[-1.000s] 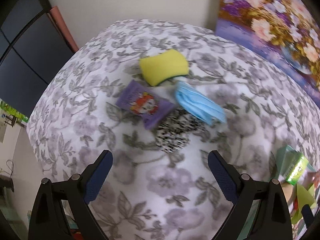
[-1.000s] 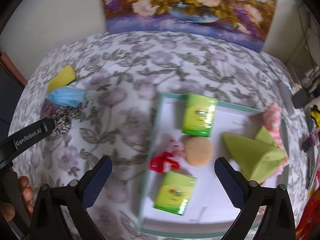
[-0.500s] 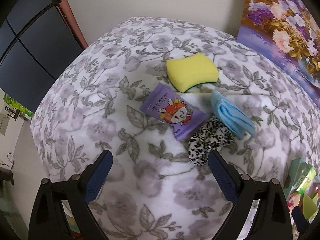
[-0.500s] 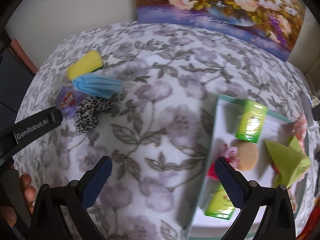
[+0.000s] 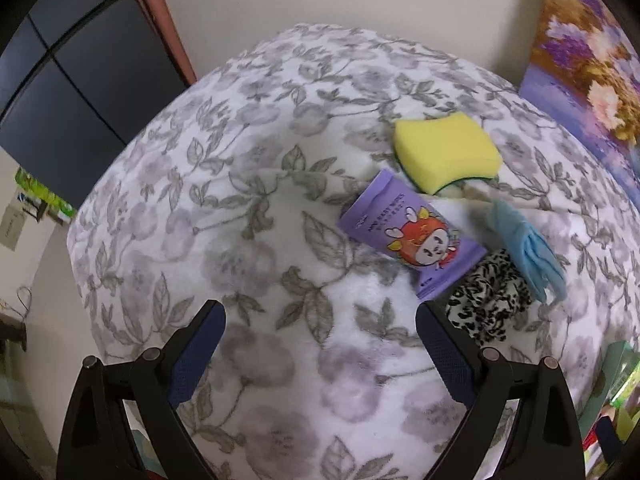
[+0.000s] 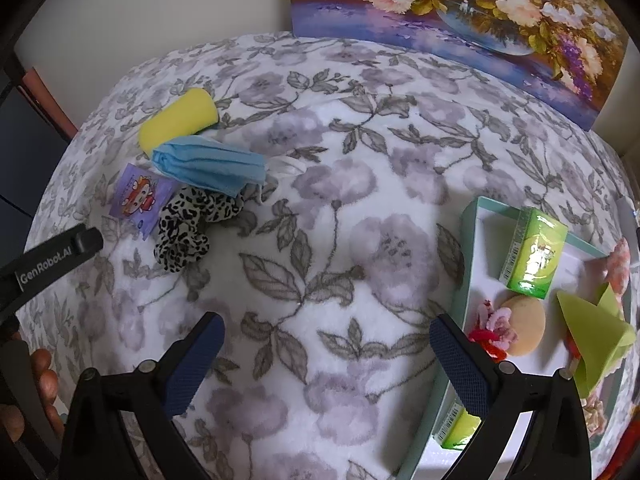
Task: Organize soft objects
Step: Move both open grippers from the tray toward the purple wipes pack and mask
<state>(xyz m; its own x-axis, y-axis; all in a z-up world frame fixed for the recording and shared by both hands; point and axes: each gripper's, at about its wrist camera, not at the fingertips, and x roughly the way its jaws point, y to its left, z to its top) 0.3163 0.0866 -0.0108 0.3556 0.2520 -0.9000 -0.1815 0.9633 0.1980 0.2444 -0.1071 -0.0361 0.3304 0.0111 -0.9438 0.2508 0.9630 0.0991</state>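
Note:
On the flowered cloth lie a yellow sponge [image 5: 446, 153] [image 6: 178, 122], a purple wipes packet [image 5: 412, 240] [image 6: 141, 196], a blue face mask [image 5: 528, 246] [image 6: 210, 164] and a leopard-print scrunchie [image 5: 486, 300] [image 6: 190, 224], bunched together. My left gripper [image 5: 320, 360] hovers open in front of the packet, nothing between its fingers. My right gripper [image 6: 326, 364] is open over bare cloth, the pile far to its upper left. The teal tray [image 6: 468, 236] on the right holds green tissue packs [image 6: 534, 254], a round tan puff [image 6: 524, 330], a green cloth [image 6: 592, 334] and a pink-red scrunchie [image 6: 490, 330].
A flower painting [image 6: 460, 12] leans against the wall behind the table. A dark cabinet [image 5: 68, 92] stands at the left past the table edge. A hand [image 6: 40, 380] holding the left gripper's handle shows at the lower left of the right wrist view.
Both views have swung left. The pile has slid rightward in the left wrist view and come closer in the right wrist view, while the tray has shifted to the right edge. Both grippers stay open.

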